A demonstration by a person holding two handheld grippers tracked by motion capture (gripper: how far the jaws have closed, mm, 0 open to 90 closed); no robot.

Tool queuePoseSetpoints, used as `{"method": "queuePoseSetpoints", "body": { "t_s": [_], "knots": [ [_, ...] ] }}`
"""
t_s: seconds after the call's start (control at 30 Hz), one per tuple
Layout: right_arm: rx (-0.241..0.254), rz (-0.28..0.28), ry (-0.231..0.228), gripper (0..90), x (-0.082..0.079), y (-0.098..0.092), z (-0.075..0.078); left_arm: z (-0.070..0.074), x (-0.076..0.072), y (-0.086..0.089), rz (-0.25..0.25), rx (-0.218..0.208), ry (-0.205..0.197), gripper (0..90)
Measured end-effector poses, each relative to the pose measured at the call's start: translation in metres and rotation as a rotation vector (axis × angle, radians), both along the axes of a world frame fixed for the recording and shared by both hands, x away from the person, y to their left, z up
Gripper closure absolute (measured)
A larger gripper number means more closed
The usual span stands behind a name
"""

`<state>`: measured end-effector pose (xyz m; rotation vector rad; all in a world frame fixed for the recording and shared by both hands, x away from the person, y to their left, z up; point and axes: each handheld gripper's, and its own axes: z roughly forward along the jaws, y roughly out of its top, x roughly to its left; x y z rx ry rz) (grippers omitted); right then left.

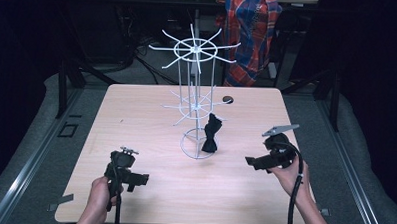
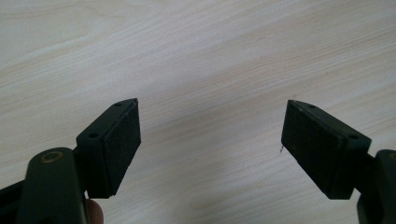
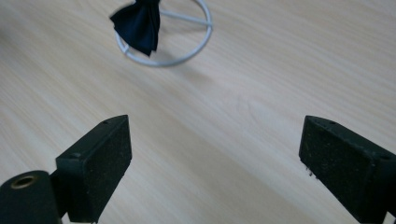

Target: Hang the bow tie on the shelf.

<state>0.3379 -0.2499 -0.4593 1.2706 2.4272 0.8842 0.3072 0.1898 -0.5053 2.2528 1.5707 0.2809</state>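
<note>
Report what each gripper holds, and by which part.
Nothing is held. The left gripper and right gripper both stand open over bare table.

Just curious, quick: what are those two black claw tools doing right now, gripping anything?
Left gripper: open, holding nothing, over bare table.
Right gripper: open, holding nothing.

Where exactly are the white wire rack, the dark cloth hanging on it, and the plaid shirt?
white wire rack (image 1: 194, 48): high view, hub of its top wheel
dark cloth (image 1: 211, 134): high view, its middle
plaid shirt (image 1: 251, 29): high view, its front
</note>
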Motion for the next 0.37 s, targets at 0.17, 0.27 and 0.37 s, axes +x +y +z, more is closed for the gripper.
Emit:
{"method": "queuePoseSetpoints", "body": {
  "t_s": [0.17,0.27,0.37],
  "knots": [
    [-0.077,0.026,0.009,8.0,-0.015,-0.007,-0.012,0.0,0.001,0.0,0.002,0.002,-0.001,20.0],
    [-0.113,0.038,0.034,5.9,-0.02,-0.007,-0.023,0.0,0.001,0.0,0.004,0.004,0.001,20.0],
    [-0.165,0.051,0.066,4.5,-0.019,-0.005,-0.035,-0.001,0.002,0.0,0.01,0.01,0.001,20.1]
  ]
}}
